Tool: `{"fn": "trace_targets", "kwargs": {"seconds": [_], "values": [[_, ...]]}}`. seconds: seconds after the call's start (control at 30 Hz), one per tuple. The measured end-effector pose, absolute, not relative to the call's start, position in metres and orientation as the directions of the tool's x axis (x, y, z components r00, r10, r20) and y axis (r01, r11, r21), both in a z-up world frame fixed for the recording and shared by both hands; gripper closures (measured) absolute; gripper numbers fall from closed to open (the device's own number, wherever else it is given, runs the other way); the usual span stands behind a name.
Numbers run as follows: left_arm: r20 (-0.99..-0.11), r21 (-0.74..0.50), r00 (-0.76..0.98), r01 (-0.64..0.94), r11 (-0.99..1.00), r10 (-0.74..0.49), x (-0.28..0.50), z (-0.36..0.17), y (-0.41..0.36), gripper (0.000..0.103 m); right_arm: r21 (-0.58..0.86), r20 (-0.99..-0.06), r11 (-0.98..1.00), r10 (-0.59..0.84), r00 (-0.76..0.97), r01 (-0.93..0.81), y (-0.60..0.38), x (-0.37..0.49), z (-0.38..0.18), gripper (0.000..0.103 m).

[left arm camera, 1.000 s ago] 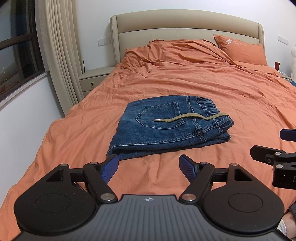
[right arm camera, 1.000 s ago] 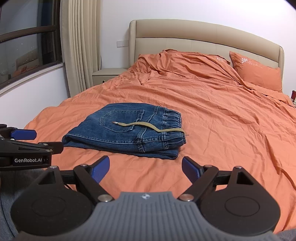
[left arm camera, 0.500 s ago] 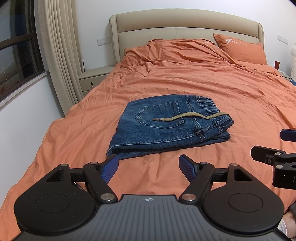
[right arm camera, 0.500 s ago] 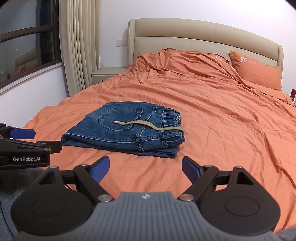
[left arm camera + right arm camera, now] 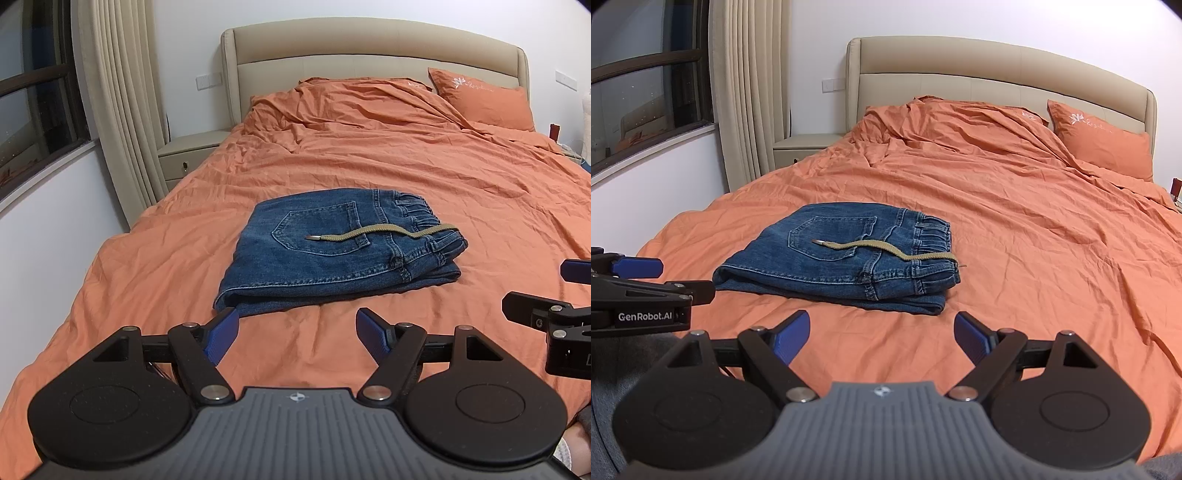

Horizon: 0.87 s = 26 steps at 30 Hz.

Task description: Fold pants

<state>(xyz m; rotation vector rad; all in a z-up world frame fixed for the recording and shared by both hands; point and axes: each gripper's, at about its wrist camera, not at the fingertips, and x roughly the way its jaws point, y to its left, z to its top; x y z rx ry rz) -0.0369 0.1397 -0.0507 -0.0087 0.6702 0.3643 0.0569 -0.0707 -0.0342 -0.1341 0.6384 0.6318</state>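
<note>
The blue denim pants (image 5: 332, 251) lie folded into a compact stack on the orange bed sheet (image 5: 461, 184), back pocket up, with a tan drawstring (image 5: 380, 232) across the top. They also show in the right wrist view (image 5: 842, 266). My left gripper (image 5: 297, 328) is open and empty, held back from the near edge of the pants. My right gripper (image 5: 881, 334) is open and empty, also short of the pants. Each gripper shows at the edge of the other's view: the right one (image 5: 554, 295), the left one (image 5: 653, 284).
An orange pillow (image 5: 484, 98) and rumpled duvet lie at the beige headboard (image 5: 369, 48). A beige nightstand (image 5: 188, 155), curtain (image 5: 122, 103) and window (image 5: 33, 96) stand to the left of the bed.
Both grippers stay open and almost still. The right wrist view has shifted slightly, so the pants sit a little higher. The pants have not moved.
</note>
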Motion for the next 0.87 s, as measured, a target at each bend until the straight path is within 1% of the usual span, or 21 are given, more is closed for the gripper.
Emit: {"fn": "trace_targets", "kwargs": {"seconds": [0.43, 0.87], "values": [[-0.614, 0.107, 0.726, -0.313, 0.944, 0.311, -0.0345, -0.0522, 0.1374, 0.02, 0.071, -0.597, 0.805, 0.508, 0.621, -0.589, -0.0717, 0.0577, -0.0347, 0.021], [-0.608, 0.113, 0.731, -0.307, 0.945, 0.31, -0.033, -0.0518, 0.138, 0.02, 0.073, -0.599, 0.804, 0.508, 0.619, -0.59, -0.0716, 0.0582, -0.0358, 0.022]]}}
